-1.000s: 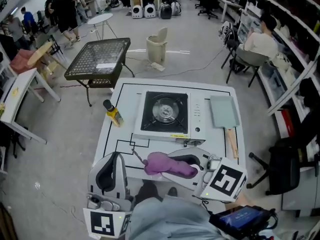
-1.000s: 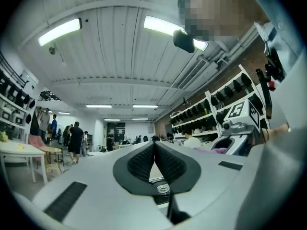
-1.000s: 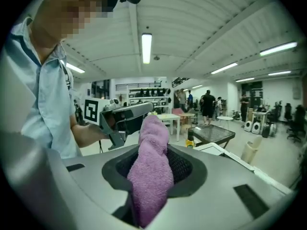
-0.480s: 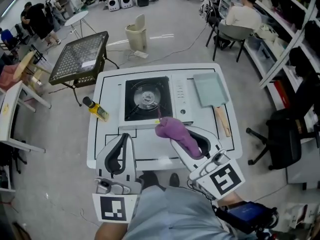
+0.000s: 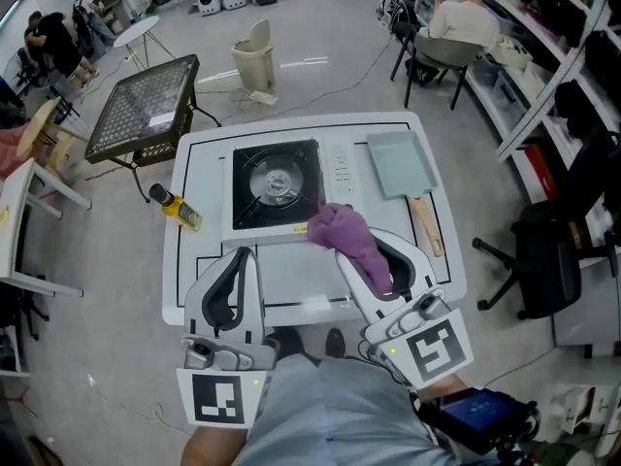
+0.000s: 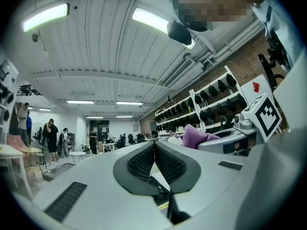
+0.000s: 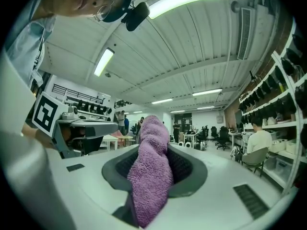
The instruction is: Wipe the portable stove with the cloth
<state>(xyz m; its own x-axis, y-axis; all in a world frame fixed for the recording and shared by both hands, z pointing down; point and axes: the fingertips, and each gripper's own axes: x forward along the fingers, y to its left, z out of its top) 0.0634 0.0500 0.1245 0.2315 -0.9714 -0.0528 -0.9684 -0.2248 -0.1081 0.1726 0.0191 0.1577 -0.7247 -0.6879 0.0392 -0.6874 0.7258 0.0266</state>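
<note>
The portable stove (image 5: 277, 184), white with a black burner top, stands in the middle of the white table (image 5: 199, 260). My right gripper (image 5: 340, 244) is shut on a purple cloth (image 5: 347, 239), which bulges out past its jaws at the stove's front right corner. Whether the cloth touches the stove I cannot tell. In the right gripper view the cloth (image 7: 151, 171) fills the gap between the pads of the right gripper (image 7: 153, 159). My left gripper (image 5: 240, 258) is shut and empty over the table in front of the stove; its pads meet in the left gripper view (image 6: 154, 159).
A yellow bottle (image 5: 175, 209) lies at the table's left edge. A pale green board (image 5: 398, 163) and a wooden stick (image 5: 425, 226) lie right of the stove. A black mesh table (image 5: 141, 110), a bin (image 5: 252, 61) and an office chair (image 5: 543, 260) stand around.
My right gripper carried the cloth from the table's front edge up to the stove's front right corner and swung round. The left gripper came forward over the table.
</note>
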